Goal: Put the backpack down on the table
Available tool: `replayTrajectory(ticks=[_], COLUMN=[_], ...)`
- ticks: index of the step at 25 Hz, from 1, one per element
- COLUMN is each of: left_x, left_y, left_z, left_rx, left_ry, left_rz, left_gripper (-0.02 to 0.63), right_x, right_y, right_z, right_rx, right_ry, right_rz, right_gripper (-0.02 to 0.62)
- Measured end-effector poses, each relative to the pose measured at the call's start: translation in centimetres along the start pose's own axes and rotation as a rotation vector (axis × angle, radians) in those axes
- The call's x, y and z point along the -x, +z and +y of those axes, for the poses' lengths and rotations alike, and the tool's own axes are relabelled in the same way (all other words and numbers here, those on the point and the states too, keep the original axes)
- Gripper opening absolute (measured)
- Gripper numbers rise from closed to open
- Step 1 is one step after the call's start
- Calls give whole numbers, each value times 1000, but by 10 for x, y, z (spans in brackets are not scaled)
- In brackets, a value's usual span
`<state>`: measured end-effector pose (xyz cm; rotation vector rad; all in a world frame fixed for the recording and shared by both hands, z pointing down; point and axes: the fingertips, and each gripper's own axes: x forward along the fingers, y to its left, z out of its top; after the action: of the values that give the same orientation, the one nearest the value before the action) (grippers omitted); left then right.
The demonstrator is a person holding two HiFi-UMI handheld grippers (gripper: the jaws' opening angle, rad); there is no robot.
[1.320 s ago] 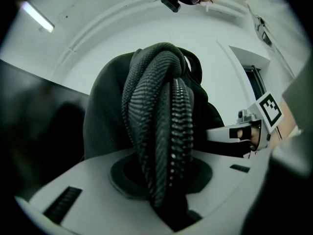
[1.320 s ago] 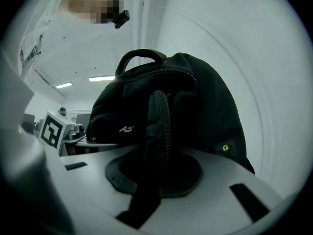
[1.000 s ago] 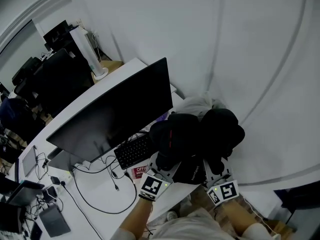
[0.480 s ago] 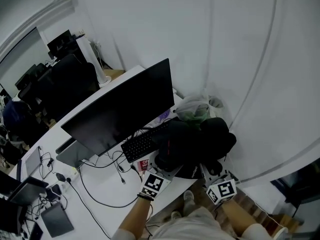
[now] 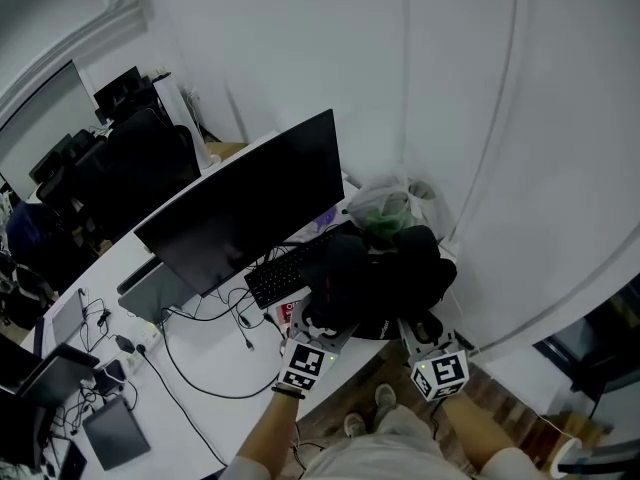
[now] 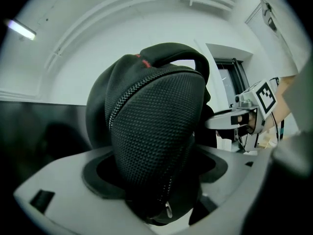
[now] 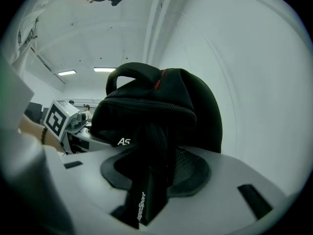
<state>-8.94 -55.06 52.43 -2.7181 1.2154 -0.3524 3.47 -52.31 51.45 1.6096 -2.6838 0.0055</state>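
Both tools, the left gripper (image 5: 325,331) and the right gripper (image 5: 414,330), have just been spreading their jaws wide, with fabric between them but seemingly unpinched. The backpack (image 5: 385,276) rests on the table (image 5: 200,373) at 3 o'clock of the keyboard (image 5: 283,274). Set-down looks done; only withdrawal toward 6 o'clock remains.

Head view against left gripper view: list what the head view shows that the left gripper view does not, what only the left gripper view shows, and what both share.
Only the head view: the black computer keyboard, the long white table it lies on, and a clear plastic bag by the wall.
Only the left gripper view: the close weave of the black mesh backpack, its small metal zipper pull, a red tag near its top, and a ceiling light strip.
Both: the backpack.
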Motion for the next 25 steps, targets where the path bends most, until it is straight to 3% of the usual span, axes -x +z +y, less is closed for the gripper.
replayTrajectory(ticks=[13,20,25], left_x=[40,73,97], left_y=[-14,-14,-15], left_z=[-30,-48,-49], left_rx=[-47,-13,-9], left_ry=[25,8,72], left_rz=[98,110,117], left_gripper=[372,372,371], right_x=[41,66,82], right_y=[-17,-20,-20], right_z=[17,24,27], right_rx=[46,45,115], right_ry=[22,52,28], right_rz=[58,87,92], right_gripper=[138,137,132])
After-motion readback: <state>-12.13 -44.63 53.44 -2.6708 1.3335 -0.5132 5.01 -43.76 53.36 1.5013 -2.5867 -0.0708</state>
